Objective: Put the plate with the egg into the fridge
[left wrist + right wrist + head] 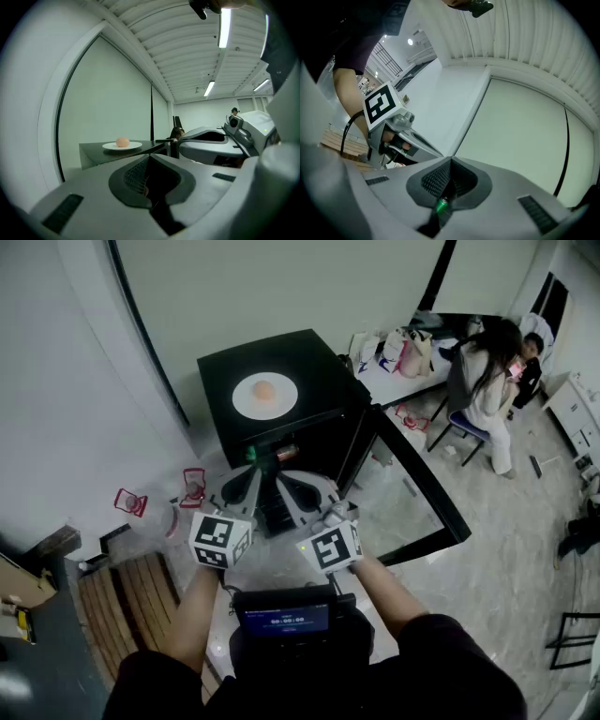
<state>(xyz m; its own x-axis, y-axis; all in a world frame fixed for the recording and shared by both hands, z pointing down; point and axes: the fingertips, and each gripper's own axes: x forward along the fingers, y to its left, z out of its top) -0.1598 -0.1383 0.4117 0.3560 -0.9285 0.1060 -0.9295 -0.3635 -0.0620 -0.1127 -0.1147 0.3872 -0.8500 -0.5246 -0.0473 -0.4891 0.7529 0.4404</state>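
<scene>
The plate (239, 399) with the egg (265, 390) sat on top of the black fridge (319, 371). The fridge's glass door (417, 493) stood swung wide open on the right gripper's side. Low before the fridge's open front, the left gripper (150, 157) and the right gripper (451, 160) were held side by side, each with its fingers (89, 187) pressed together on nothing. Beyond the fridge's door, two people (483, 381) sat by a cluttered counter (403, 382), and small red objects (131, 502) lay on the floor at the fridge's other side.
</scene>
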